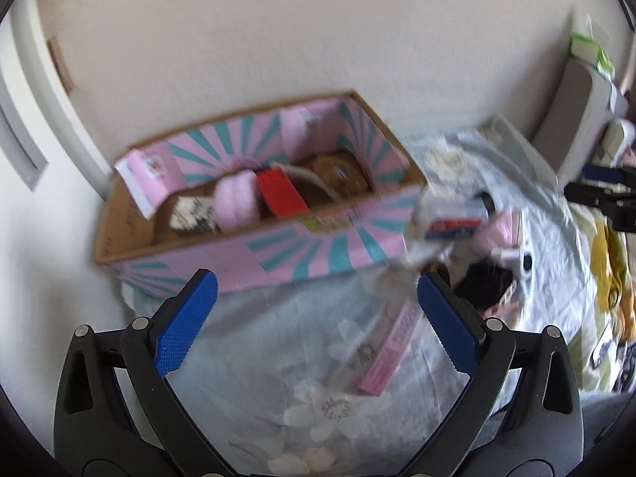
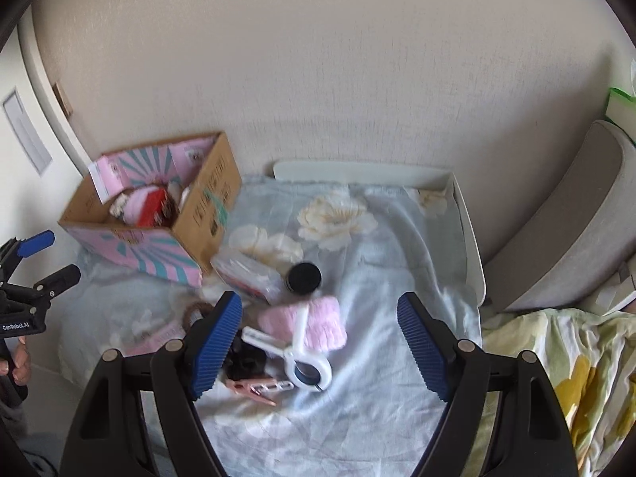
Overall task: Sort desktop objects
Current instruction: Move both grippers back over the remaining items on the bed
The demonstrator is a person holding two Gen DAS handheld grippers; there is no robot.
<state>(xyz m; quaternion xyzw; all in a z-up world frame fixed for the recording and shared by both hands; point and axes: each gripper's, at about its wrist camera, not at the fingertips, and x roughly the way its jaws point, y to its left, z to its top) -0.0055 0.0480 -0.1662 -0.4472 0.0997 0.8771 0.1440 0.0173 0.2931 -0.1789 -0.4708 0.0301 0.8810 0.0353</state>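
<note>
A cardboard box (image 1: pixel 278 254) with pink and teal stripes stands against the wall; a red pack (image 1: pixel 280 192), a pink fluffy thing and a brown roll lie in it. My left gripper (image 1: pixel 316 294) hovers open just in front of it, with nothing between the pads. A flat pink box (image 1: pixel 393 353) lies on the cloth below it. My right gripper (image 2: pixel 320 310) is open above a pile: a pink fluffy pad (image 2: pixel 322 322), a big white clip (image 2: pixel 302 353), a black-lidded jar (image 2: pixel 304 276), a clear packet (image 2: pixel 246 274) and a pink peg (image 2: pixel 254 389). It touches none of them.
A pale blue flowered cloth (image 2: pixel 377 397) covers a white tray-like table (image 2: pixel 469 230) by the wall. The striped box (image 2: pixel 206 206) sits at its left back. The left gripper (image 2: pixel 55 258) and a hand (image 2: pixel 16 361) show at the left edge. Flowered bedding (image 2: pixel 556 357) and a grey cushion (image 2: pixel 564 230) lie right.
</note>
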